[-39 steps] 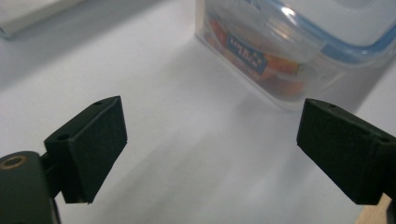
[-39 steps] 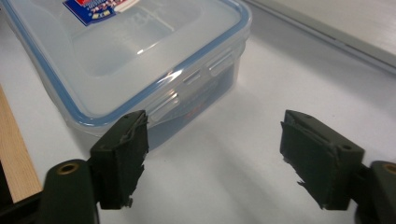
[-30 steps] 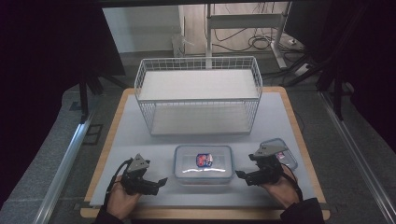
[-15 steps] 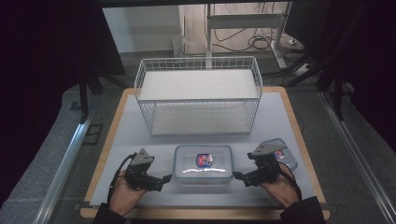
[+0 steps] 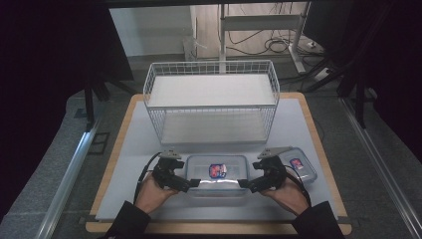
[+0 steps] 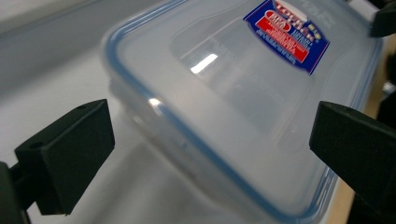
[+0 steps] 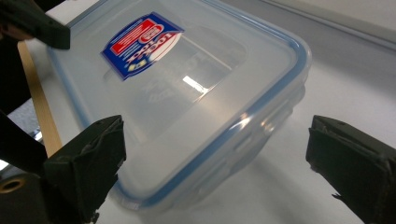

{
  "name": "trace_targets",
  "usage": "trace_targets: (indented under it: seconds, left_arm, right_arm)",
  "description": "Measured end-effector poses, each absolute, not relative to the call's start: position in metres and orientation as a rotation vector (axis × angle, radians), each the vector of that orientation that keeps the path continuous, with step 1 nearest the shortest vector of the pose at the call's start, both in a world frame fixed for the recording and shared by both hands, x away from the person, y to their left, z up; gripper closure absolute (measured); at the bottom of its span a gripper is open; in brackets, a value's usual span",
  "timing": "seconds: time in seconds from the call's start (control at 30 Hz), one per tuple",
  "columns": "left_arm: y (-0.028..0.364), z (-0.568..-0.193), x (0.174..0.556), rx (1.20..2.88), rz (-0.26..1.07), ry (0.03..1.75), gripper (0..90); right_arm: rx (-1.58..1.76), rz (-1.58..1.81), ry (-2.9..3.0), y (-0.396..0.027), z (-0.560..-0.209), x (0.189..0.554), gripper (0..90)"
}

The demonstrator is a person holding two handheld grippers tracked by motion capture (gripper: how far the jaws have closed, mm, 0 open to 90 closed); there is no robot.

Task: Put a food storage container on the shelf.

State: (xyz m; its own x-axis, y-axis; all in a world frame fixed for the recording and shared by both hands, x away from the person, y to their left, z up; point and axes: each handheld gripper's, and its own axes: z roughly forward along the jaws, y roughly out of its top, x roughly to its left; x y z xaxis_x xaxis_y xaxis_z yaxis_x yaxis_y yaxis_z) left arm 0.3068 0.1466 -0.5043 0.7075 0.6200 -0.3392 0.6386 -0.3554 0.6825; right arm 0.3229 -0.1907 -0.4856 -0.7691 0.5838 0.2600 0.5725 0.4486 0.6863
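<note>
**Lidded container framed at both ends, neither grip made yet**

Container (image 5: 217, 175) first, from the high view: the clear plastic food box with the blue-sealed lid and red-and-blue sticker sits on the grey table mat (image 5: 129, 149), near my edge and in front of the white wire basket (image 5: 211, 99). My left gripper (image 5: 185, 183) is at its left end and my right gripper (image 5: 247, 183) at its right end, both low and pointing inward. A second, smaller lidded box (image 5: 298, 165) lies just behind my right hand; I should keep my knuckles off it.

Left gripper view: my jaws are spread wide, and the box's near corner lies between them, with neither pad touching it. I judge I should slide further in, so the pads bracket the end wall below the lid rim.

Right gripper view: my jaws here have just been opening and stand spread, the box's corner between them with clear gaps on both sides. To lift well, I'd square both grippers to the short ends, close together evenly and keep the box level.
</note>
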Motion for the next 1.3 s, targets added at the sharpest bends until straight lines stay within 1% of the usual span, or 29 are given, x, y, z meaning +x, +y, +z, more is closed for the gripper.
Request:
trace_targets:
  seconds: [0.13, 0.27, 0.37, 0.43, 0.57, 0.7, 0.73, 0.77, 0.8, 0.83, 0.9, 1.0, 1.13, 1.3]
  left_arm:
    - [0.146, -0.510, 0.310, 2.038, -0.125, 0.959, 0.0]
    - [0.146, -0.510, 0.309, 2.049, -0.139, 0.964, 0.0]
    - [0.146, -0.507, 0.305, 2.057, -0.124, 0.968, 1.6]
    - [0.149, -0.504, 0.299, 2.050, -0.102, 0.962, 5.8]
    - [0.155, -0.506, 0.289, 2.014, -0.105, 0.955, 14.0]
    - [0.157, -0.504, 0.278, 2.008, -0.079, 0.950, 18.9]
    - [0.160, -0.503, 0.276, 1.976, -0.085, 0.972, 21.3]
    - [0.160, -0.503, 0.276, 1.976, -0.085, 0.972, 27.4]
    - [0.171, -0.506, 0.274, 1.892, -0.130, 0.992, 33.3]
    - [0.174, -0.508, 0.273, 1.852, -0.153, 1.001, 38.4]
    - [0.176, -0.509, 0.272, 1.833, -0.159, 1.001, 44.4]
    - [0.177, -0.510, 0.264, 1.803, -0.145, 1.016, 46.3]
    - [0.181, -0.513, 0.263, 1.752, -0.183, 1.025, 49.8]
    - [0.181, -0.513, 0.263, 1.751, -0.185, 1.025, 50.7]
  right_arm:
    - [1.132, 1.286, 2.703, -0.185, -0.490, 0.332, 5.6]
    - [1.243, 1.348, 2.748, -0.186, -0.497, 0.338, 7.7]
    - [1.260, 1.342, 2.767, -0.188, -0.496, 0.336, 13.1]
    - [1.251, 1.346, 2.756, -0.190, -0.493, 0.334, 17.3]
    - [1.273, 1.402, 2.716, -0.197, -0.491, 0.328, 26.3]
    - [1.311, 1.476, 2.674, -0.204, -0.492, 0.321, 34.0]
    - [1.311, 1.485, 2.670, -0.205, -0.491, 0.319, 35.9]
    - [1.306, 1.498, 2.666, -0.207, -0.490, 0.318, 38.6]
    - [1.305, 1.508, 2.664, -0.209, -0.489, 0.317, 41.7]
    - [1.300, 1.525, 2.662, -0.211, -0.489, 0.315, 43.6]
    - [1.295, 1.563, 2.651, -0.214, -0.490, 0.313, 46.2]
    - [1.287, 1.576, 2.658, -0.216, -0.489, 0.311, 48.3]
    - [1.296, 1.596, 2.651, -0.217, -0.490, 0.309, 49.5]
    - [1.363, 1.648, 2.613, -0.219, -0.493, 0.307, 50.7]
